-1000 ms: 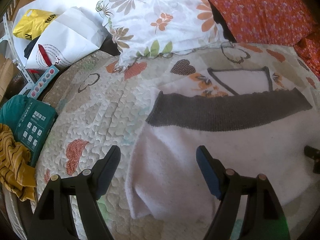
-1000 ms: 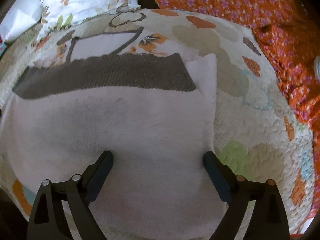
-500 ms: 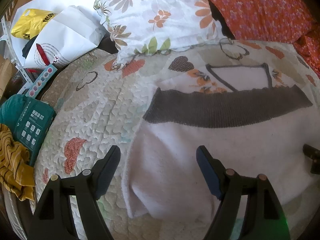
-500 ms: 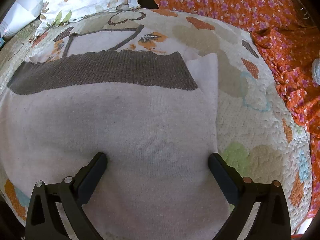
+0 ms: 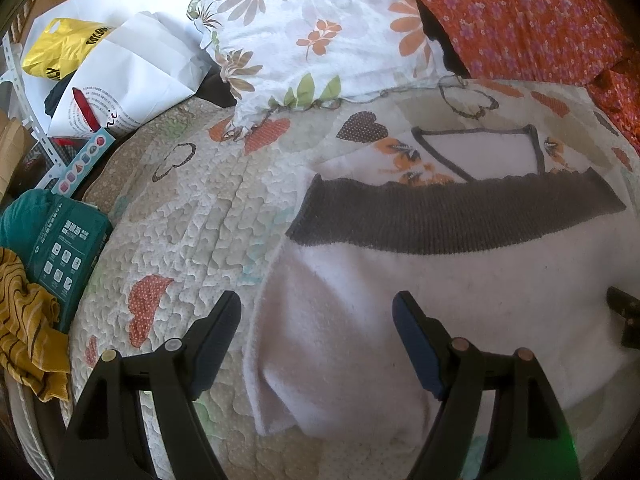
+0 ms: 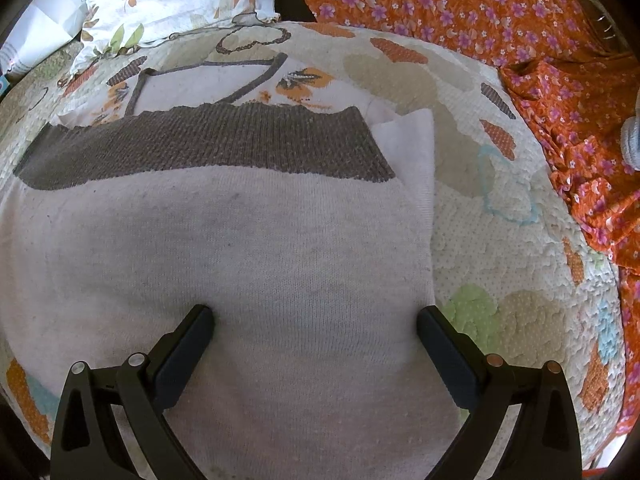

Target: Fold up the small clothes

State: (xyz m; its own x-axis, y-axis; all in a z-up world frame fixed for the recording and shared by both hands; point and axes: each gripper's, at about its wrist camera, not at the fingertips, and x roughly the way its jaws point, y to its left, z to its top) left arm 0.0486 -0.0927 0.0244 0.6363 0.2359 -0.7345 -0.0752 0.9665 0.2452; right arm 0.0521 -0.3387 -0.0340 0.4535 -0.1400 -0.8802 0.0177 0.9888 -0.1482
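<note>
On a quilted bedspread (image 5: 192, 216) patterned with hearts and pale patches, a small off-white knit garment with a dark grey ribbed band (image 5: 440, 280) lies spread flat, its bottom half apparently folded up so that the band runs across the middle and a grey-trimmed neckline panel (image 5: 480, 150) shows beyond it. At the near left edge the cloth is doubled and slightly rumpled; at the right edge, in the right wrist view, a narrow strip of an underlayer peeks out beside the band. Both tools hover low over the near part of the garment: the left gripper (image 5: 316, 340) with its jaws standing well apart astride the left edge, the right gripper (image 6: 316, 344) likewise spread wide over the right portion, neither clamped on anything. By the look of it, one fold is made and the work is roughly midway; the side folds or a final halving remain, as does squaring the uneven edges. A flowered white pillow (image 5: 320, 28) and an orange floral cloth (image 6: 460, 4) lie beyond, well clear of the garment.
</note>
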